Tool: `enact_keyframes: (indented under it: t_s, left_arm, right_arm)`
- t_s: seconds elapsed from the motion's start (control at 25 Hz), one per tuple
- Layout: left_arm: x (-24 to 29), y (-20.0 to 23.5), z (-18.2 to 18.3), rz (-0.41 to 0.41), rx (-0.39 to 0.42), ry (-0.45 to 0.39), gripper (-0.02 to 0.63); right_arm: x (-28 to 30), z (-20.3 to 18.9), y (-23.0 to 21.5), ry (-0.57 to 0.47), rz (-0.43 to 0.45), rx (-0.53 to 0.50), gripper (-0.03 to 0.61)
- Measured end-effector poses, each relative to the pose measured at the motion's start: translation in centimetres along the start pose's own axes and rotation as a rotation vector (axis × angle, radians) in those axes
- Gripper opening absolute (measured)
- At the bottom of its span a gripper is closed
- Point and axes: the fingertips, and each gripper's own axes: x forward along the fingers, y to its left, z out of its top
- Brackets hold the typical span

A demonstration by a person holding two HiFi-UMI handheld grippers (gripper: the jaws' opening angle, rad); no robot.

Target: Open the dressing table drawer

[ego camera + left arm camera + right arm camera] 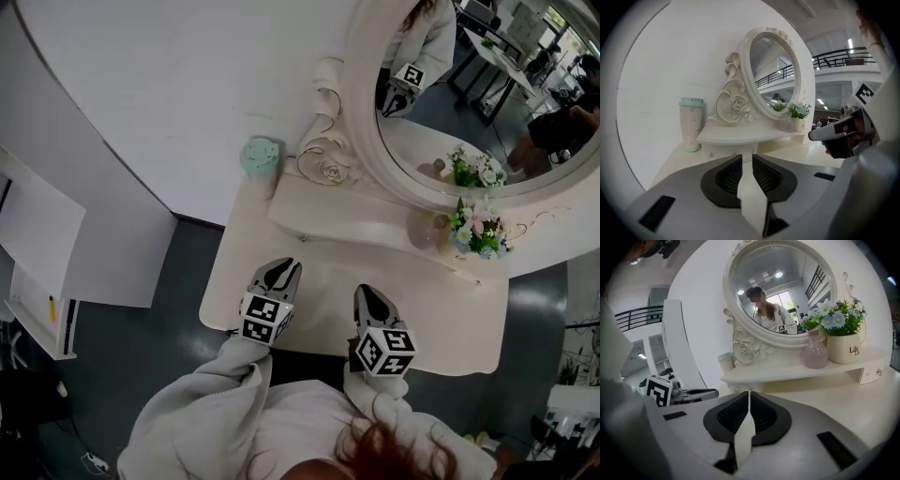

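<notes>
The cream dressing table (281, 323) carries a raised shelf (347, 217) under an oval mirror (441, 103). Under the shelf's left end sits a small drawer (723, 151) with little knobs, and the right end has another (869, 374). Both drawers look closed. My left gripper (284, 269) hovers over the tabletop in front of the left drawer, short of it, its jaws a narrow gap apart with nothing between them (746, 161). My right gripper (367, 292) hovers beside it, jaw tips together and holding nothing (749, 395).
A mint tumbler (260, 159) stands at the table's back left. A pink vase (424, 228) and a flower pot (478, 230) stand on the shelf's right part. A white panel (56, 234) stands to the left of the table. The person's sleeves cover the front edge.
</notes>
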Motion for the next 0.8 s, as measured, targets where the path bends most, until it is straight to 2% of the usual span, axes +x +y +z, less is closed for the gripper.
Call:
enact_keyframes:
  t_s: [0.08, 0.12, 0.44, 0.68, 0.8]
  left_arm:
    - [1.1, 0.2, 0.0, -0.004, -0.002, 0.007, 0.128]
    - [1.7, 0.4, 0.0, -0.002, -0.005, 0.009, 0.135]
    - [5.9, 2.6, -0.7, 0.099, -0.036, 0.072, 0.167]
    - [7.8, 2.3, -1.6, 0.097, -0.017, 0.125, 0.167]
    - [8.3, 2.3, -1.8, 0.086, -0.017, 0.125, 0.167]
  right_arm:
    - [0.3, 0.0, -0.1, 0.001, -0.007, 0.0, 0.038]
    - [0.4, 0.0, -0.2, 0.002, -0.009, 0.0, 0.038]
    - [1.4, 0.2, -0.5, 0.014, -0.015, -0.003, 0.038]
    - [2.1, 0.3, -0.8, 0.031, -0.016, -0.01, 0.038]
    - [2.5, 0.3, -1.1, 0.038, -0.02, -0.007, 0.038]
